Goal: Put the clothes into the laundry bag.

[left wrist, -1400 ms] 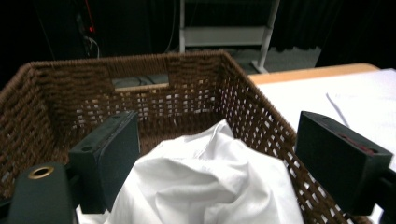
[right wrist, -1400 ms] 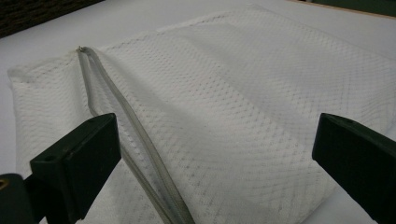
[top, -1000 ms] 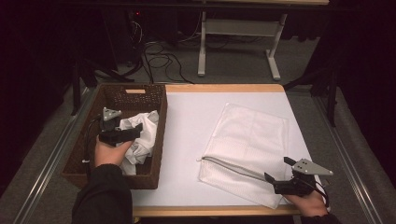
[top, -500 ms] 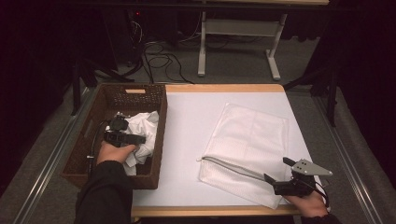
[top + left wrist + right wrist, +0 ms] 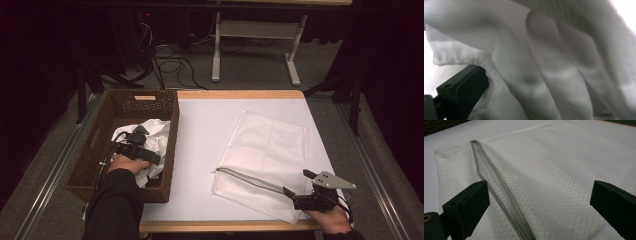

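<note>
A white cloth (image 5: 156, 129) lies crumpled in the brown wicker basket (image 5: 173, 125) at the table's left. My left gripper (image 5: 148, 151) is down on that cloth. In the left gripper view one black finger (image 5: 461, 92) stands wide at the left and folds of the cloth (image 5: 549, 62) cover the other. A white mesh bag (image 5: 272, 147) lies flat on the right half of the table. My right gripper (image 5: 298, 183) is open at the bag's near corner. Its jaws straddle the mesh (image 5: 554, 167) and the grey zipper (image 5: 499, 187), which gapes along the near edge.
The white tabletop (image 5: 205, 145) shows between basket and bag, with a wooden front edge (image 5: 225, 226). The basket overhangs the table's left side. Beyond the table, cables (image 5: 165, 60) and a desk frame (image 5: 250, 35) stand on the dark floor.
My left gripper has sunk a little lower and nearer into the cloth in the basket. The right gripper and the mesh bag have stayed where they were.
</note>
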`<state>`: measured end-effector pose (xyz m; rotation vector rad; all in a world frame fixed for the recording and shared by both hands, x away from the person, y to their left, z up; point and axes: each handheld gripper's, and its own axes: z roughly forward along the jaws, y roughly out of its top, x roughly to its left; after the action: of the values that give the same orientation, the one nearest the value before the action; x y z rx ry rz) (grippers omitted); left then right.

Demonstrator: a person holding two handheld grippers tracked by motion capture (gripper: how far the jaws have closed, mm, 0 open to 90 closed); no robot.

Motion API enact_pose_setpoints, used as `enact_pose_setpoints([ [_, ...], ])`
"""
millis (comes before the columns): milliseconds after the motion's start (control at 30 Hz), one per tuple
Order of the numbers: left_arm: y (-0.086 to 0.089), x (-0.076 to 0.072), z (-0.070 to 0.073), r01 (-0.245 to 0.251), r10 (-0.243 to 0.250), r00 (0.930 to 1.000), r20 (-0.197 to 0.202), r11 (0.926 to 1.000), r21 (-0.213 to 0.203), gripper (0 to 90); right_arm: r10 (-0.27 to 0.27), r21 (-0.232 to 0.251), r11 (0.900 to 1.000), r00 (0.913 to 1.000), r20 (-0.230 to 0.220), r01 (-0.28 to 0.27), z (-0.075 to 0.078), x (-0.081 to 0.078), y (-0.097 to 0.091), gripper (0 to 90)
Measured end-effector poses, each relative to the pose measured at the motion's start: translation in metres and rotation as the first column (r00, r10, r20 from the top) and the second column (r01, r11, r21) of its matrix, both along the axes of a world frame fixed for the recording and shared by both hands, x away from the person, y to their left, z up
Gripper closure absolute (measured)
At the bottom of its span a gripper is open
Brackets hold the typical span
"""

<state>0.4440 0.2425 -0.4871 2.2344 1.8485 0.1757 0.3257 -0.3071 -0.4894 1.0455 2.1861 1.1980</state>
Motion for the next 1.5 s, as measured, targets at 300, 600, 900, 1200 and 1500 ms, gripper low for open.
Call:
enact_pose_setpoints([
  [300,-0.003,-0.002,0.004,0.009,-0.011,0.9995,0.031,0.9981,0.06,24.6,0.004,-0.001,1.0,1.0,-0.001,-0.004,0.0,0.0,0.001,3.4],
  [600,0.001,-0.005,0.011,0.01,-0.01,0.9979,0.063,0.9999,0.006,54.3,0.008,0.001,1.0,1.0,-0.001,-0.008,0.0,0.0,0.001,4.1],
  [900,0.002,-0.007,0.019,0.001,0.005,0.9937,0.112,0.9987,-0.051,63.4,0.007,0.006,1.0,1.0,0.007,-0.007,0.0,0.0,0.0,4.8],
  [1200,0.006,-0.017,0.035,0.004,0.022,0.9635,0.267,0.9955,-0.095,64.1,0.007,0.005,1.0,0.9999,0.009,-0.007,0.001,0.0,0.0,5.1],
  [1500,0.004,-0.031,0.05,0.036,0.011,0.9029,0.43,0.994,-0.103,64.1,0.007,0.018,0.9998,0.9997,0.023,-0.008,0.002,-0.001,0.0,5.5],
])
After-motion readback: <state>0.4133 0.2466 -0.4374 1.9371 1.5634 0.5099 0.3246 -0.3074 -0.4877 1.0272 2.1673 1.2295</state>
